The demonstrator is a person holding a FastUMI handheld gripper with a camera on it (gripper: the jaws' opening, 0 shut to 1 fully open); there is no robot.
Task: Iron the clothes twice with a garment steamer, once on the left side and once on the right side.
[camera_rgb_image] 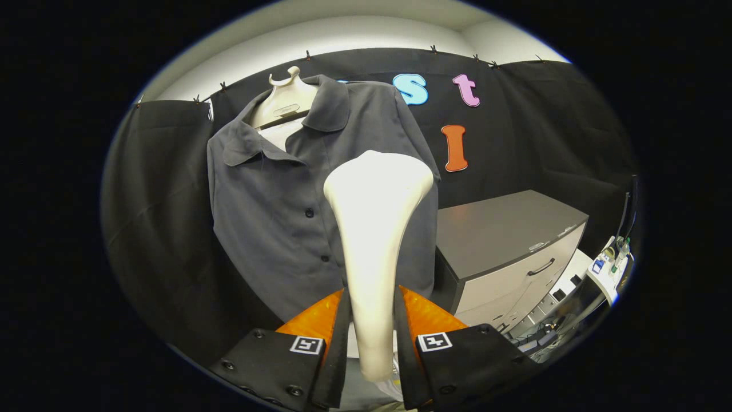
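A white garment steamer (374, 240) stands upright between my fingers, its narrow handle pressed by both of them and its wide head rising above. My gripper (372, 303) is shut on that handle. Beyond the steamer hangs a dark grey button-up shirt (274, 200) on a pale hanger (284, 100), its collar open and its buttons running down just left of the steamer head. The head covers the shirt's right front, close to the cloth; I cannot tell if it touches.
A grey cabinet (503, 240) with drawers stands to the right of the shirt, close beside it. Further right and lower lie cables and small devices (609, 263) on a white surface. Black cloth hangs behind and to the left of the shirt.
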